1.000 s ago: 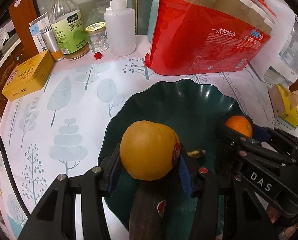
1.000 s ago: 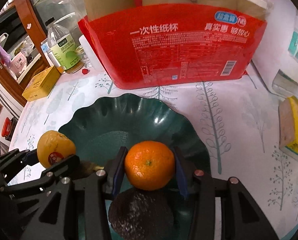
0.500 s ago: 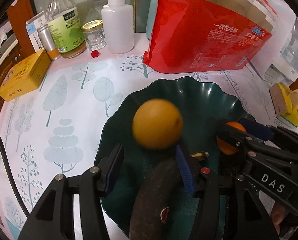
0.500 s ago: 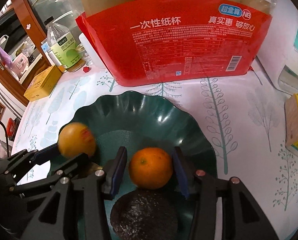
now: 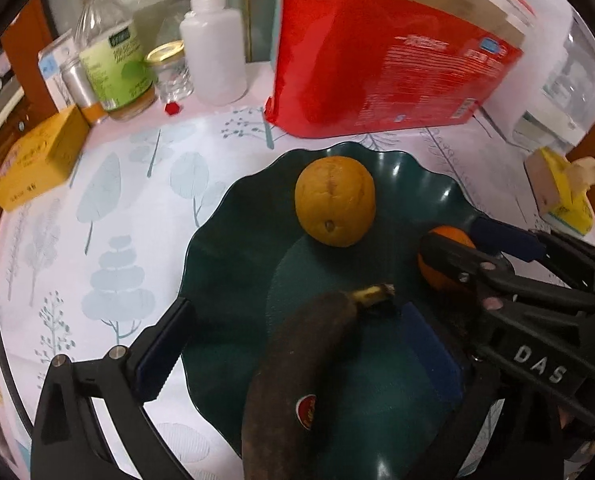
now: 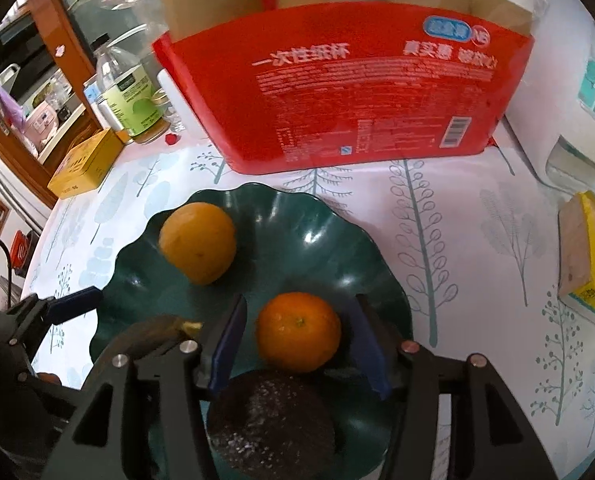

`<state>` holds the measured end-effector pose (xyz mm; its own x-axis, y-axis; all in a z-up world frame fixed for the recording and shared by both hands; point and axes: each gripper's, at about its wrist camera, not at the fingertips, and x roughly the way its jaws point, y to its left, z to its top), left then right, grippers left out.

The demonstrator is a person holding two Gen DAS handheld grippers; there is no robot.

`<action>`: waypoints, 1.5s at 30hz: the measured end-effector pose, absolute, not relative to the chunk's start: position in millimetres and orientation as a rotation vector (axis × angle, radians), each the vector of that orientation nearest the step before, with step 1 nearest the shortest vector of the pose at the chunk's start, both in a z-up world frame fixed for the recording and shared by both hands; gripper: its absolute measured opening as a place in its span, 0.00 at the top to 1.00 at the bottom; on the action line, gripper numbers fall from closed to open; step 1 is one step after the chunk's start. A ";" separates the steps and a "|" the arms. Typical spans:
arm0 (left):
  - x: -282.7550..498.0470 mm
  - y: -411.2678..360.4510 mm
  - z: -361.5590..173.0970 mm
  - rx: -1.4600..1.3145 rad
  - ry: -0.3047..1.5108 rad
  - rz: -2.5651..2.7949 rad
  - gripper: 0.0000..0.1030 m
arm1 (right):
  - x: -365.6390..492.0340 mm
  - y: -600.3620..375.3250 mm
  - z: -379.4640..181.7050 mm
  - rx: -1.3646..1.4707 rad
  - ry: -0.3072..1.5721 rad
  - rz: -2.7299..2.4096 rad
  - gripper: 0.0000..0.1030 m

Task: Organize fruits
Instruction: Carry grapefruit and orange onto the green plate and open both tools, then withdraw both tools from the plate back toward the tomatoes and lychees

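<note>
A dark green scalloped bowl (image 5: pixel 225 264) (image 6: pixel 329 236) holds a large yellow-orange fruit (image 5: pixel 335 202) (image 6: pixel 197 242), a small orange tangerine (image 6: pixel 299 330) (image 5: pixel 441 256), a blackened banana (image 5: pixel 297 364) and a dark avocado (image 6: pixel 273 424). My left gripper (image 5: pixel 293 340) is open wide over the bowl's near side, with the banana between its fingers, untouched. My right gripper (image 6: pixel 297 344) is open, its blue pads on either side of the tangerine with gaps showing. It also shows in the left wrist view (image 5: pixel 509 264).
A big red pack of paper cups (image 5: pixel 385 60) (image 6: pixel 345 80) stands right behind the bowl. A white squeeze bottle (image 5: pixel 213 56), a vinegar bottle (image 5: pixel 115 64), a small jar (image 5: pixel 171 66) and a yellow tin (image 5: pixel 37 156) are at the back left. A yellow tissue box (image 6: pixel 589 256) lies at the right.
My left gripper opened and let the large yellow-orange fruit go; it rolled to the bowl's far side. My right gripper opened off the tangerine, which now rests in the bowl.
</note>
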<state>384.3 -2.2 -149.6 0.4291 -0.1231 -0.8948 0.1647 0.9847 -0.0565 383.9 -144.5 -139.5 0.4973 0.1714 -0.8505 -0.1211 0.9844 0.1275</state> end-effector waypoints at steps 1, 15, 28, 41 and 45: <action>382.9 -4.2 -147.2 0.051 1.109 -0.179 0.01 | 382.5 -142.2 -137.8 0.046 1.030 0.182 0.46; 347.0 4.0 -89.5 0.037 1.066 -0.168 0.01 | 356.8 -141.9 -89.0 0.023 0.942 0.154 0.46; 252.7 18.8 -6.3 0.040 0.972 -0.171 0.01 | 268.5 -157.1 -13.8 0.061 0.874 0.090 0.46; 141.6 40.9 50.8 0.011 0.871 -0.194 0.01 | 149.7 -147.2 34.3 0.020 0.815 0.088 0.45; 113.6 52.5 51.5 -0.005 0.863 -0.196 0.01 | 120.3 -140.3 38.6 -0.004 0.802 0.076 0.45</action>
